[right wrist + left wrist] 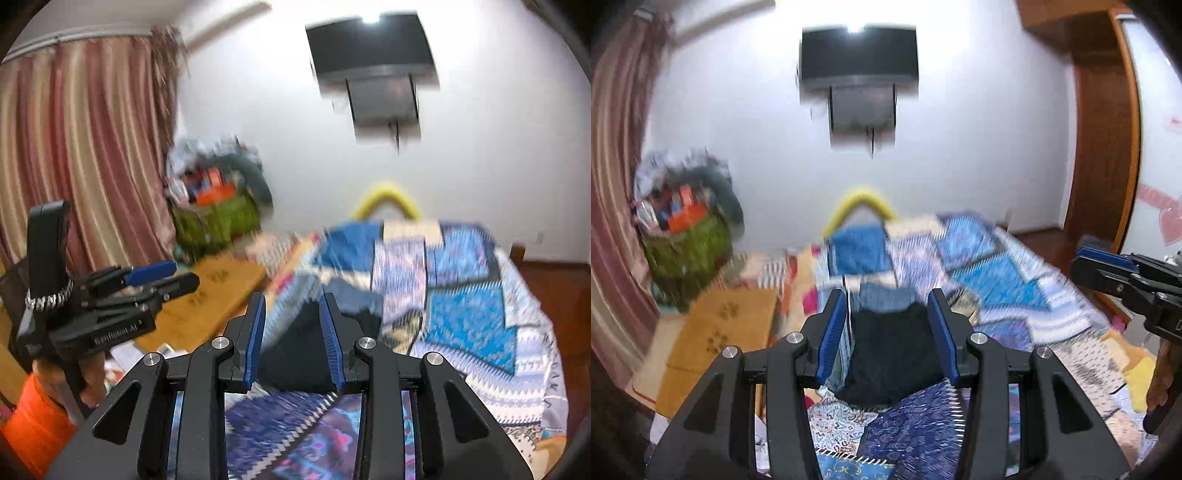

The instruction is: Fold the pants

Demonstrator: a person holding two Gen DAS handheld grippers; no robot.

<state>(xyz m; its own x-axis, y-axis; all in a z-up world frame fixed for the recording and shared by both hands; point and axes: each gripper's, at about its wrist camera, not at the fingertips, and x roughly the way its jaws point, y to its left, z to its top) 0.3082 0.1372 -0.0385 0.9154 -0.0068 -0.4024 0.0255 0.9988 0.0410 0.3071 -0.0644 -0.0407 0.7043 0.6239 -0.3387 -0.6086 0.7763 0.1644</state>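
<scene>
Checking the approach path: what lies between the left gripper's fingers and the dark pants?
Nothing: in the left wrist view the left gripper is open and frames the dark pants directly.

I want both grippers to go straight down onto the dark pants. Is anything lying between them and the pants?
Nothing visible. The dark pants lie on the patchwork bedspread, straight ahead of the open left gripper and open right gripper.

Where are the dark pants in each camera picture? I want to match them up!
Left wrist view: the dark pants lie low in the middle, on the patchwork quilt, seen between the left gripper fingers.
Right wrist view: the dark pants are again low and central, between the right gripper fingers.
Shared landmark: the yellow curved bar at the bed's far end.
</scene>
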